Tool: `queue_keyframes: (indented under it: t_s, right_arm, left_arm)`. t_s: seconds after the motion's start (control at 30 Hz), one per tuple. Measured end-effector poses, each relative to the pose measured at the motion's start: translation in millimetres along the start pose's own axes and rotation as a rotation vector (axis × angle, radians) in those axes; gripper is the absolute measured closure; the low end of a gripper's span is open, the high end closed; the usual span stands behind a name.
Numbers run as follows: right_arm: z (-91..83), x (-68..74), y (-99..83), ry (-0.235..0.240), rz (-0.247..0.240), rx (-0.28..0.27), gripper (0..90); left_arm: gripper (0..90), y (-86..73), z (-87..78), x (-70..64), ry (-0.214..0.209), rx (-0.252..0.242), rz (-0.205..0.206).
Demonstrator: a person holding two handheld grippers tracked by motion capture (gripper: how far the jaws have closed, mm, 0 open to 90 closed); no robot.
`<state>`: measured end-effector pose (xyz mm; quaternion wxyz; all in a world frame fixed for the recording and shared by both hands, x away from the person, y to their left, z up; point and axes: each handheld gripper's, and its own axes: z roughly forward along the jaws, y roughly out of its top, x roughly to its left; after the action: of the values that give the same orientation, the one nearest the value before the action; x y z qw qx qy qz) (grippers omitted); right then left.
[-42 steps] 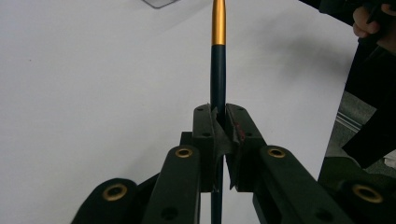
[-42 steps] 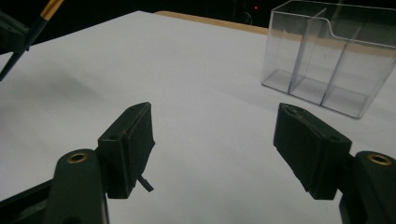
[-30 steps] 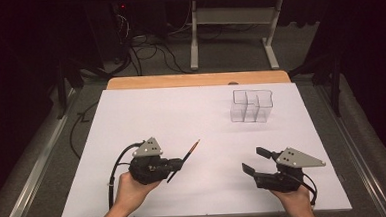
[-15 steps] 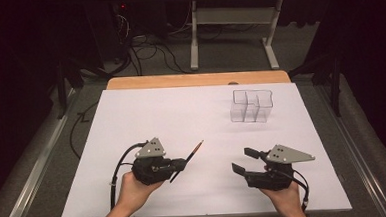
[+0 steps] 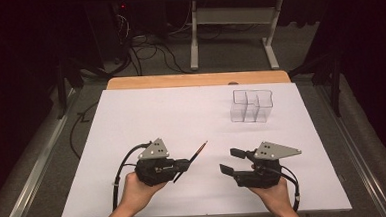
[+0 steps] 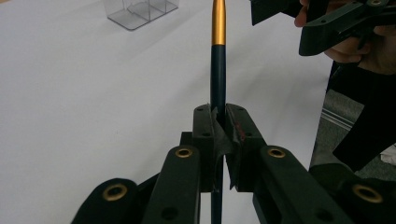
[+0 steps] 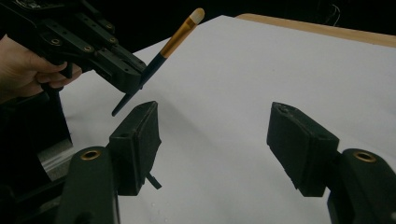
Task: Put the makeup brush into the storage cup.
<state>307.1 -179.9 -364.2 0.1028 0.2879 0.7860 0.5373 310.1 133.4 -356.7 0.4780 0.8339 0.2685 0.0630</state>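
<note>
1. A slim makeup brush [image 6: 217,60], with a dark handle, gold ferrule and pale tip, is clamped between the jaws of the left gripper [image 5: 183,165], above the near part of the white table [image 5: 171,114].
2. In the left gripper view the brush tip is cut off by the top edge; the handle's lower end passes behind the closed jaws and runs out at the bottom.
3. In the high view the brush [image 5: 193,157] slants up toward the table's middle, thin and hard to make out in detail.
4. The right gripper [image 5: 234,162] stands with its jaws spread wide, holding nothing, pointed at the brush and near it but apart.
5. A clear plastic organiser [image 5: 251,105] with several compartments stands well apart, on the far right of the table; I cannot see anything inside it.
</note>
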Motion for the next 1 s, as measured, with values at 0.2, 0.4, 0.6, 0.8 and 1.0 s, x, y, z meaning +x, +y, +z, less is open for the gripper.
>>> queue_keyframes:
  t_s: [0.2, 0.4, 0.6, 0.8, 1.0]
  right_arm:
    - [4.3, 1.5, 4.1, 0.011, 0.019, -0.004, 34.8]
    - [11.4, 3.2, 7.0, 0.053, 0.023, 0.002, 38.6]
    - [18.0, 1.8, 7.7, 0.091, 0.044, 0.012, 42.0]
    - [22.1, 2.1, 9.8, 0.106, 0.05, 0.008, 44.6]
    - [26.8, 4.0, 11.4, 0.124, 0.051, 0.003, 47.3]
  left_arm:
    - [82.5, 1.0, 2.0, -1.5, -0.005, -0.004, 0.007]
    - [82.5, 1.6, 3.5, -2.9, -0.008, -0.005, 0.016]
    - [82.5, 1.3, 3.6, -4.6, -0.009, -0.01, 0.022]
    - [82.5, 1.2, 4.9, -6.1, -0.007, -0.007, 0.033]
    - [82.5, 1.1, 5.9, -7.5, -0.007, -0.004, 0.042]
